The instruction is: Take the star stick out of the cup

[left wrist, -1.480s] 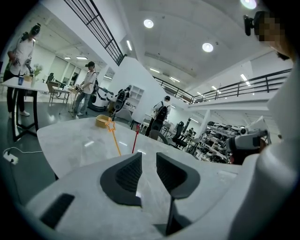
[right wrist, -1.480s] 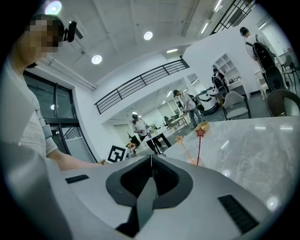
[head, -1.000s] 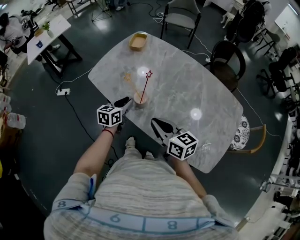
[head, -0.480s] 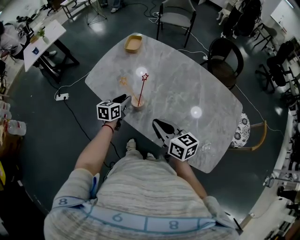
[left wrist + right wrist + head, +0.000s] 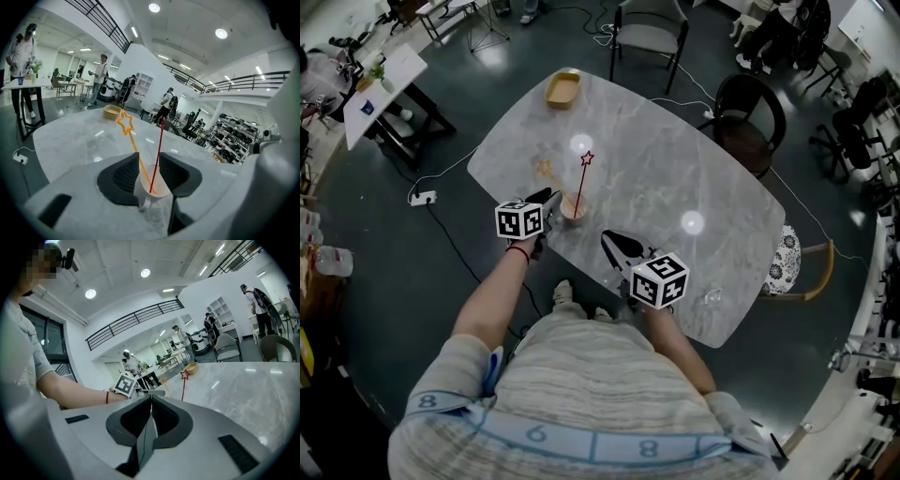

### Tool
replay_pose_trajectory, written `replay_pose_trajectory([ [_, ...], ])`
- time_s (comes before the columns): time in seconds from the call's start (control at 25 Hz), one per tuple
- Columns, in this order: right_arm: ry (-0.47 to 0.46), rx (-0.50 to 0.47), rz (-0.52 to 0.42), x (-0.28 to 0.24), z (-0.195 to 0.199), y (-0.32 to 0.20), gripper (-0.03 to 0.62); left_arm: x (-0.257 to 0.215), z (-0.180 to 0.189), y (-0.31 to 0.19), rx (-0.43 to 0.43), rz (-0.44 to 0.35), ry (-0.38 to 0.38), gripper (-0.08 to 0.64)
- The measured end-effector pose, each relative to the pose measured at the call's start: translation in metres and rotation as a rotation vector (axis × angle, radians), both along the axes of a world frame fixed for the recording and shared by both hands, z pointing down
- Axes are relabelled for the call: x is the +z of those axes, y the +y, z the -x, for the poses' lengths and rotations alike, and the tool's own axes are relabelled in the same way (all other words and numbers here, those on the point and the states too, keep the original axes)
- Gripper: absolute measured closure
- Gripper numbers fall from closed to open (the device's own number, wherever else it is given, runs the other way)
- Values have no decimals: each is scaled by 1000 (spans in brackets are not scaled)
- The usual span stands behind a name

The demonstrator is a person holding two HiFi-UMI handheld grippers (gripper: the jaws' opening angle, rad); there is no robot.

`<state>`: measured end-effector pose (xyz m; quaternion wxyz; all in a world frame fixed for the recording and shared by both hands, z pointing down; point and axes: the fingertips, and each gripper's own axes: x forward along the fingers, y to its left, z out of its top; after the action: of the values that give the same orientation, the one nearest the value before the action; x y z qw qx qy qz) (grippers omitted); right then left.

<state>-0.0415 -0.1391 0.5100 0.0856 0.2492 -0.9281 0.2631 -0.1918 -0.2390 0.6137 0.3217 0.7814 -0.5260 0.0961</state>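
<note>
The red star stick (image 5: 583,184) stands in the cup (image 5: 573,212) near the table's (image 5: 675,159) lower left edge. Its foot is in the cup and its length runs nearly upright, with the star end tipped slightly toward the upper right. An orange star stick (image 5: 132,140) leans the other way. The left gripper (image 5: 551,201) straddles the cup. Its jaws have just been opening and don't visibly squeeze the cup. The right gripper (image 5: 614,246) hovers at lower centre, jaws closed together on nothing.
</note>
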Motion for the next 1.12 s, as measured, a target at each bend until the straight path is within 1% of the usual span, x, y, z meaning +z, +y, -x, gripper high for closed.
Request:
replay_pose_trajectory([
  [0.16,22,-9,1,7,9,-9,581,3,2,-3,1,18,-9,431],
  [0.36,26,-15,10,11,17,-14,581,9,9,-9,-1,47,-15,430],
  [0.56,37,-19,22,17,17,-17,581,15,11,-16,6,74,-17,430],
  [0.84,62,-3,32,23,13,-24,581,16,17,-25,-7,97,-23,430],
  [1.12,68,3,49,30,12,-24,581,18,9,-32,24,100,3,430],
])
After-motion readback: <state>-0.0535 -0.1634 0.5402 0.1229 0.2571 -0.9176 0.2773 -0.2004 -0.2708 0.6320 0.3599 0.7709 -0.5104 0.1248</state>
